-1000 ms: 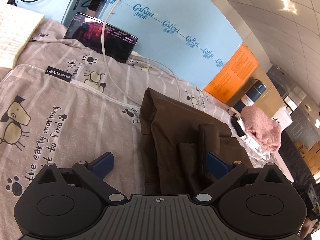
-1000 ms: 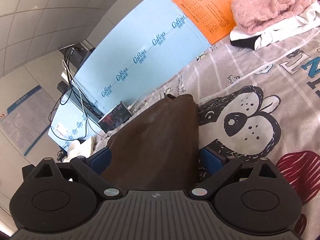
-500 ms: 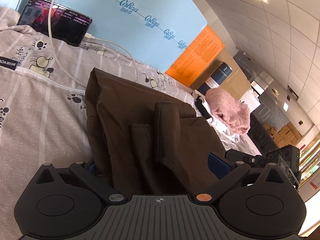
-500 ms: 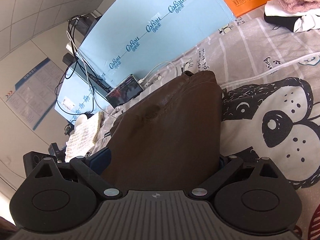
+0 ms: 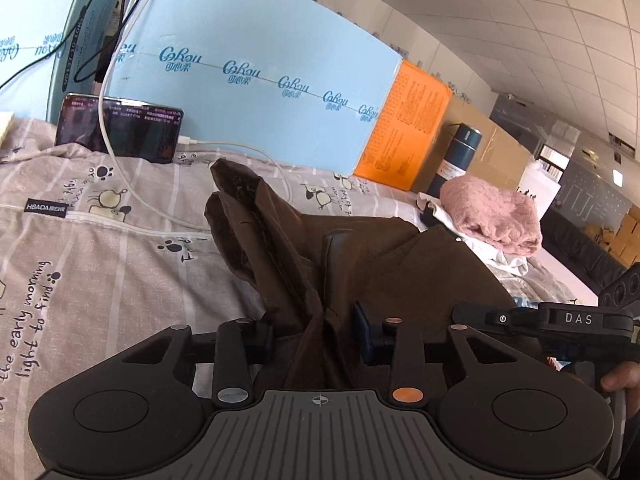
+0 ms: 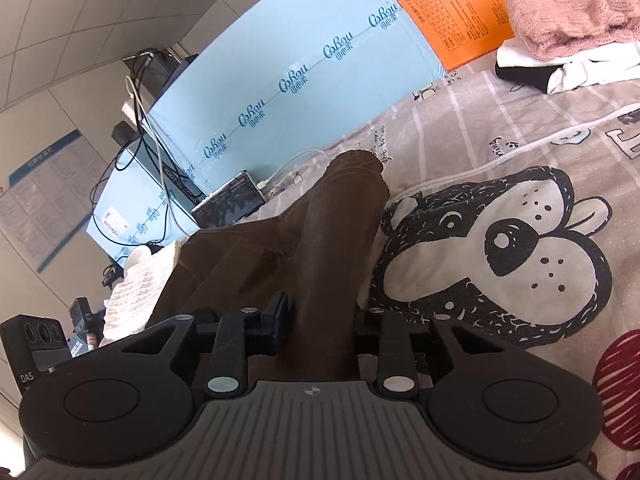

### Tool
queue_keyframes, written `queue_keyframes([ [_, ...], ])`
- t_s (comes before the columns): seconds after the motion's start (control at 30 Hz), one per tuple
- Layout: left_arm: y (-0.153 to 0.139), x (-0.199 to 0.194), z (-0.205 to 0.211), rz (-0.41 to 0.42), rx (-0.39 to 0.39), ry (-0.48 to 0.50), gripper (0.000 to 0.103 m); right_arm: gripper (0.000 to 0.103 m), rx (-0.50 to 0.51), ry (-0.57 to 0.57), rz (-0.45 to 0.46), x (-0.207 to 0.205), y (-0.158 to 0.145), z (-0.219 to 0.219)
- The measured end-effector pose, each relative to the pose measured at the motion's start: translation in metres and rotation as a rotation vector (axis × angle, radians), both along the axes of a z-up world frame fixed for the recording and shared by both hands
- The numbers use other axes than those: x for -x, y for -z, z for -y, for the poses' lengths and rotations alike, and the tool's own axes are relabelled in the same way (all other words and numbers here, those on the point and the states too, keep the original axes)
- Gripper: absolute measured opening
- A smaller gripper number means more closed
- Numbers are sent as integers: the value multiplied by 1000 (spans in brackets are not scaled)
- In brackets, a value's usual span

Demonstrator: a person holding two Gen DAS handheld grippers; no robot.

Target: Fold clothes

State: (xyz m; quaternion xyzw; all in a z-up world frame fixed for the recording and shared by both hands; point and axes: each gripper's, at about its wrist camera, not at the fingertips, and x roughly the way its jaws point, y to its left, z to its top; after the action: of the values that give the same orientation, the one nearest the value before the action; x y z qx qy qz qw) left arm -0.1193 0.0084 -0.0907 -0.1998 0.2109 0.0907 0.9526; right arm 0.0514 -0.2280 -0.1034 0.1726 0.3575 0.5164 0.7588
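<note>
On the dog-print bedsheet (image 5: 100, 272), the brown trousers (image 5: 360, 264) lie bunched between both tools, left gripper (image 5: 316, 332) and right gripper (image 6: 320, 320) each closing narrow jaws on cloth, probably to lift one end for folding.

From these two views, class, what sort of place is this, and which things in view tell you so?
Probably an office or storeroom set up for recording: a bedsheet spread as a work surface, stacked cardboard boxes, and a tiled office ceiling.
</note>
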Motion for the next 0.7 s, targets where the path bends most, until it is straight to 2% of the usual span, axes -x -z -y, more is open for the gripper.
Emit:
queue_keyframes([
  [0.17,-12,-3,25,27,-10,56,24,17,-87,-3,68,12,-16,27],
  [0.33,-27,-24,47,73,-59,127,24,16,-155,51,122,10,-29,58],
  [0.43,-39,-50,60,120,-118,194,24,15,-189,113,187,2,-41,77],
  [0.57,-54,-103,70,180,-124,267,23,15,-226,224,288,-17,-61,102],
  [0.7,-78,-162,86,262,-147,313,23,14,-217,337,425,-41,-83,113],
])
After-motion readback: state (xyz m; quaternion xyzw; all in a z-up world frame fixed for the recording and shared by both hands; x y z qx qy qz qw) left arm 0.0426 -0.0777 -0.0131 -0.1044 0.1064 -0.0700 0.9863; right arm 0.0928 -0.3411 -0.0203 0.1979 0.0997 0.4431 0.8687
